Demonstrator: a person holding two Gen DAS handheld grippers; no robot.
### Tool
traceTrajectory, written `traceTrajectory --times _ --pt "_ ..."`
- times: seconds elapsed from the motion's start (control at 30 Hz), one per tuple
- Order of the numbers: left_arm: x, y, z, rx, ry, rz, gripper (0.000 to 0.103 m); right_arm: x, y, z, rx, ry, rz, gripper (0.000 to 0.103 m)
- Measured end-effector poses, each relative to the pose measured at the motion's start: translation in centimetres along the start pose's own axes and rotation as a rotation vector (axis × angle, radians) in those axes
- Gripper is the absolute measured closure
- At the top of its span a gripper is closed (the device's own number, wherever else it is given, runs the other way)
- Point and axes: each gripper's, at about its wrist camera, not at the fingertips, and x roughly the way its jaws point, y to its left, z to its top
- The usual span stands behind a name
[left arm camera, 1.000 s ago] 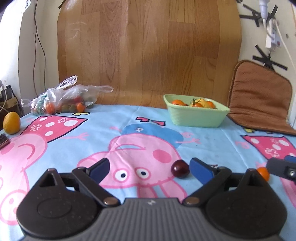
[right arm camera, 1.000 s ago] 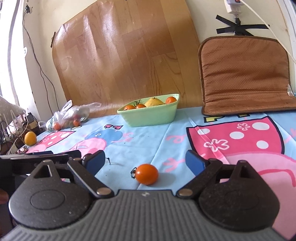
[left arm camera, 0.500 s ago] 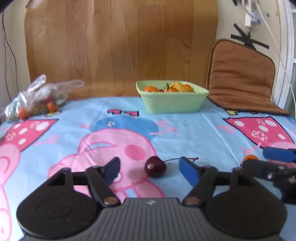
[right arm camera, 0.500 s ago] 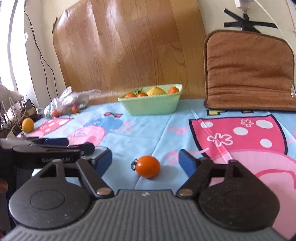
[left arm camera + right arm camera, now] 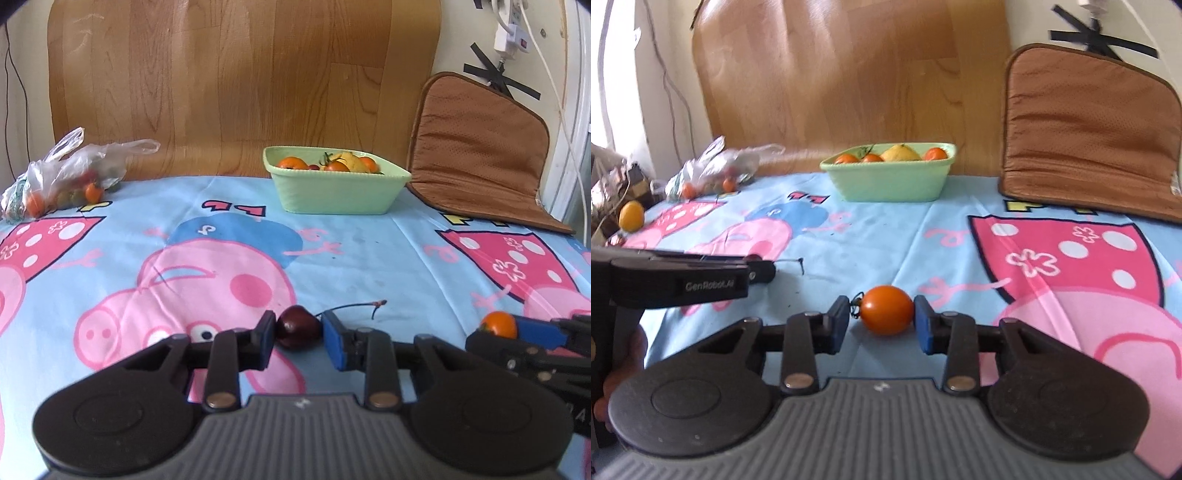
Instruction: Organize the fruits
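On the cloth (image 5: 369, 258), fingers (image 5: 334, 345) pinch cherry (image 5: 297, 326); tomato (image 5: 886, 310) likewise.

Dark red cherry (image 5: 297, 326) with stem lying mid-desk near front edge; orange tomato (image 5: 887, 309) sitting rightward; green bowl (image 5: 334, 191) holding fruit at back edge.

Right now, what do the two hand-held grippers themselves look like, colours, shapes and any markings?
Both match. The left hand-held gripper has a ribbed grey body, two round black textured housings, black linkage arms with brass-coloured rivets, and blue rectangular finger pads. The right hand-held gripper has the same build. Seen from the right wrist view, the left one's black side bears white lettering that looks like "GenRobot.AI". No cables or sleeves show.
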Motion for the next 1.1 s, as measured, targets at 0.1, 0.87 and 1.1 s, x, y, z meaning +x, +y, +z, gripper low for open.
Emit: traceTrajectory --times 0.1,0.87,1.1 --pt "-0.7 -0.6 -0.4 0.001 0.007 -0.021 0.075 -0.7 0.1 -0.3 -0.016 0.004 0.0 0.063" --pt "-3.4 -1.8 -1.8 0.133 -0.028 -0.045 0.045 -3.2 -0.1 -1.7 -0.142 0.013 0.013 0.037" --pt "-2.1 -2.8 -1.8 0.182 -0.003 -0.077 0.053 -2.7 0.0 -1.2 -0.159 0.038 0.021 0.038"
